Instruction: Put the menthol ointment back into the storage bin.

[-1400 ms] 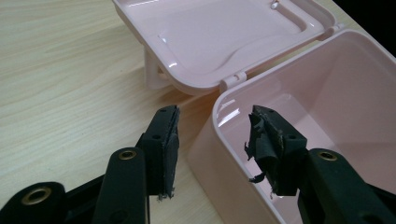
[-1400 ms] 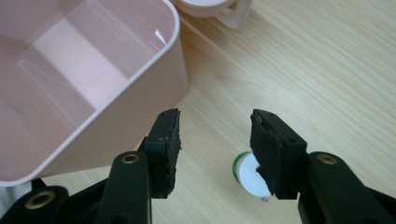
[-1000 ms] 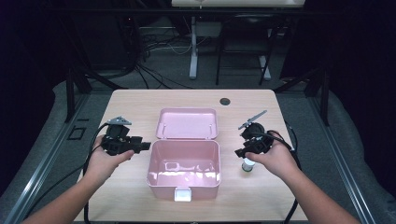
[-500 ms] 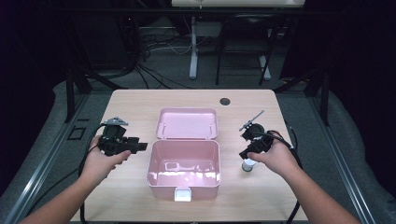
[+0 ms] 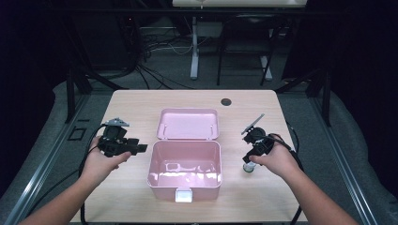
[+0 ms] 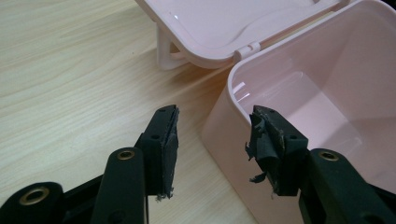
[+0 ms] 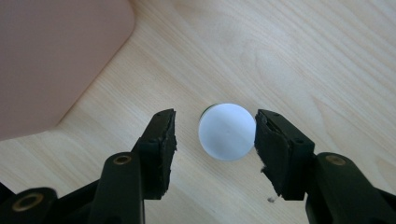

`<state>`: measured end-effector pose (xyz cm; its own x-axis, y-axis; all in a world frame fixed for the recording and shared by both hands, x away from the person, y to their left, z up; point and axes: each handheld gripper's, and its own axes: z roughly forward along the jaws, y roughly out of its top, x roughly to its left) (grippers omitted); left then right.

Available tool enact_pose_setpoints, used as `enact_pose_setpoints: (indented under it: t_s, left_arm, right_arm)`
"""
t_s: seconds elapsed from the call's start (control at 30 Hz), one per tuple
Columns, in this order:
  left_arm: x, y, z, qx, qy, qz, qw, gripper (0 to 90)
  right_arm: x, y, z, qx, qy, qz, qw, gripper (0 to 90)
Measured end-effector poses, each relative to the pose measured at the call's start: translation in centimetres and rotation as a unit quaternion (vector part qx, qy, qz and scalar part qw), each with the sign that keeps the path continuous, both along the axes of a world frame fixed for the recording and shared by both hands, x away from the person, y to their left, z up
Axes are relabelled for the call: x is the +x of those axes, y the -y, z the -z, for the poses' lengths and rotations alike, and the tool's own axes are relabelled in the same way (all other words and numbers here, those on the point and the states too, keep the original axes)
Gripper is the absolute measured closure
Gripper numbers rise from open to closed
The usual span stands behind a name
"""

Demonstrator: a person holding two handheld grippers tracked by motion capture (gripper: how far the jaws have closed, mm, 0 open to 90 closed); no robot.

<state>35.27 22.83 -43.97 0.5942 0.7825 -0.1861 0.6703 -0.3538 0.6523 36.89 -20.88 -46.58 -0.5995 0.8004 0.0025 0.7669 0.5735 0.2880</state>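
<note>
Right gripper (image 7: pixel 212 135) jaws just widened — left gripper (image 6: pixel 212 135) agape.

Pink box (image 5: pixel 184 171) showing glossy pale pink inside, lid (image 5: pixel 188 124) same pink. Table (image 5: pixel 141 101) showing light wood grain, dark round spot (image 5: pixel 226 101) sitting near far edge. Small container (image 7: pixel 227 131) showing plain white top. Both grippers showing black, left gripper (image 5: pixel 139 148), right gripper (image 5: pixel 249 158).

Lab or recording studio, pale wood-grain bench (image 5: pixel 141 101) on black metal framing (image 5: pixel 72 89), dark surroundings, tangled black cables (image 5: pixel 155 44) across grey floor (image 5: pixel 244 77)
</note>
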Motion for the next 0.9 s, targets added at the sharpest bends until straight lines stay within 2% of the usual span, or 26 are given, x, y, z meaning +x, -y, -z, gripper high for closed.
enact_pose_setpoints:
  t_s: [0.37, 0.57, 0.77, 0.83, 0.9]
  left_arm:
    - [0.0, 0.0, -0.1, 0.002, -0.002, 0.001, 1.0000, 51.9]
    - [0.0, -0.1, -0.1, 0.002, -0.002, -0.002, 1.0000, 52.0]
    - [0.0, -0.1, -0.1, 0.001, -0.004, -0.003, 1.0000, 52.0]
    - [0.0, -0.2, -0.1, 0.000, -0.005, -0.003, 1.0000, 52.0]
    - [0.0, -0.2, 0.0, 0.000, -0.008, -0.003, 1.0000, 52.0]
  right_arm:
    - [1.2, -0.1, 1.2, -0.021, -0.035, 0.009, 0.9991, 47.2]
    - [1.7, 0.0, 1.7, -0.030, -0.039, 0.012, 0.9987, 47.0]
    - [2.0, -0.1, 2.4, -0.030, -0.049, 0.016, 0.9982, 47.1]
    - [2.1, -0.1, 2.5, -0.034, -0.058, 0.017, 0.9976, 47.1]
    - [2.1, -0.1, 2.6, -0.039, -0.058, 0.018, 0.9974, 47.1]
